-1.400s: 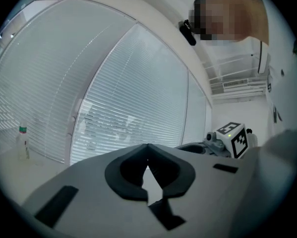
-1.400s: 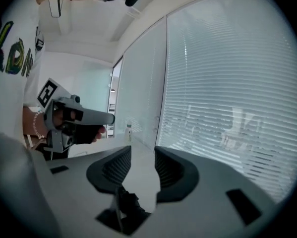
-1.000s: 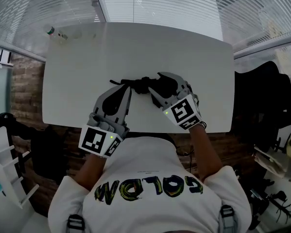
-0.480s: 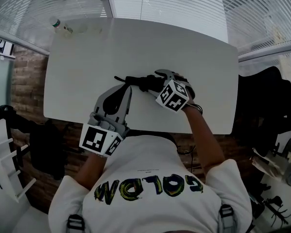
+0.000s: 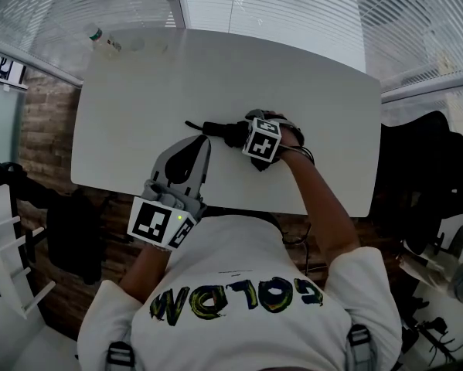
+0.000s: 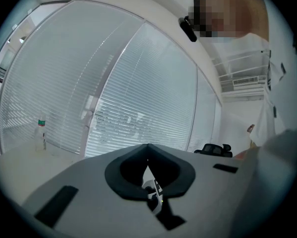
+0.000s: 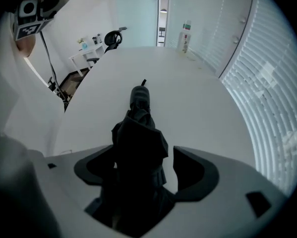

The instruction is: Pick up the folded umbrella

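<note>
Folded umbrella (image 7: pixel 140 103) lies between right gripper's (image 7: pixel 143 160) parted jaws; left gripper's (image 6: pixel 147 150) jaws together.

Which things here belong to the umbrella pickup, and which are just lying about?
Job: folded umbrella, lying on the white table; right gripper, jaws open around it; left gripper, shut, empty.
Lying about: bottle at the table's far corner; office chair beside the table.

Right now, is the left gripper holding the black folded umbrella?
No, the left gripper has its jaws together, empty; the umbrella sits within the right gripper.
</note>
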{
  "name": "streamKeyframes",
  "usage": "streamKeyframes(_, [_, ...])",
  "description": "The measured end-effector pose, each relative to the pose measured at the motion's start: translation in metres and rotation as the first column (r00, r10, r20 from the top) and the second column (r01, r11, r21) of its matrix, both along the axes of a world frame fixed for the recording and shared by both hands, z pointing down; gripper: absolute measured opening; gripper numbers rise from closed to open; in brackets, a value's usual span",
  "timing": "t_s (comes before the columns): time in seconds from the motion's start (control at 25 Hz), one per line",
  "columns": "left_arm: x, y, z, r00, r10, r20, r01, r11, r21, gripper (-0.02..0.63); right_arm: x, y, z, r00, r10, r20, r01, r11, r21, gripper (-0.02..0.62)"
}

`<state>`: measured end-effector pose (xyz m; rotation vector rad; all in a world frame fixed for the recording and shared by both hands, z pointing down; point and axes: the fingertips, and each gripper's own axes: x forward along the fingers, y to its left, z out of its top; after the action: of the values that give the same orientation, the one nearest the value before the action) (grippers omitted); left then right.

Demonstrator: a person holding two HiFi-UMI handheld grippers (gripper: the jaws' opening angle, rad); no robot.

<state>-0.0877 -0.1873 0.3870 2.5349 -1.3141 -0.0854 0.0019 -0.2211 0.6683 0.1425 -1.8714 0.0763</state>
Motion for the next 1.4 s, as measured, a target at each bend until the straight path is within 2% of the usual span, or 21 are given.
streamKeyframes(0.16, [-0.001,0.0,0.0,1.0,-0.007,0.001,0.007,1.0,-0.002,0.008,-0.001,0.01,0.014,0.997,-0.071,-0.039,0.068,0.995,-0.076,0.367])
streamKeyframes(0.28, [-0.003,0.001,0.001,1.0,-0.013,0.001,0.013,1.0,-0.004,0.008,-0.001,0.013,0.025,0.992,-0.106,-0.073,0.101,0.993,-0.066,0.365])
streamKeyframes(0.44, [-0.005,0.003,0.0,1.0,-0.02,0.003,0.02,1.0,-0.004,0.008,-0.002,0.014,0.024,0.991,-0.116,-0.069,0.111,0.991,-0.069,0.362])
streamKeyframes(0.56, [-0.003,0.003,0.001,1.0,-0.017,0.001,0.017,1.0,-0.003,0.008,-0.002,0.014,0.023,0.99,-0.13,-0.063,0.125,0.99,-0.069,0.322])
streamKeyframes(0.6, [-0.002,0.002,0.001,1.0,-0.015,0.0,0.015,1.0,-0.001,0.008,-0.002,0.014,0.023,0.988,-0.139,-0.064,0.134,0.989,-0.067,0.281])
streamKeyframes(0.72, [0.002,0.002,-0.001,1.0,-0.011,-0.001,0.011,1.0,0.007,0.008,-0.002,0.016,0.023,0.988,-0.144,-0.06,0.141,0.989,-0.055,0.267])
streamKeyframes(0.96, [0.004,0.003,-0.009,1.0,-0.01,0.002,0.01,1.0,0.022,0.008,0.003,0.009,0.01,0.998,-0.067,-0.019,0.067,0.998,-0.006,0.253])
streamKeyframes(1.12, [0.008,0.001,-0.011,1.0,-0.003,0.004,0.003,1.0,0.03,0.008,0.013,-0.004,-0.005,0.999,0.035,0.038,-0.036,0.999,0.037,0.253])
streamKeyframes(1.4, [0.02,0.004,-0.017,1.0,0.018,0.008,-0.018,0.999,0.044,0.008,0.032,-0.016,-0.049,0.964,0.19,0.185,-0.212,0.972,0.103,0.253])
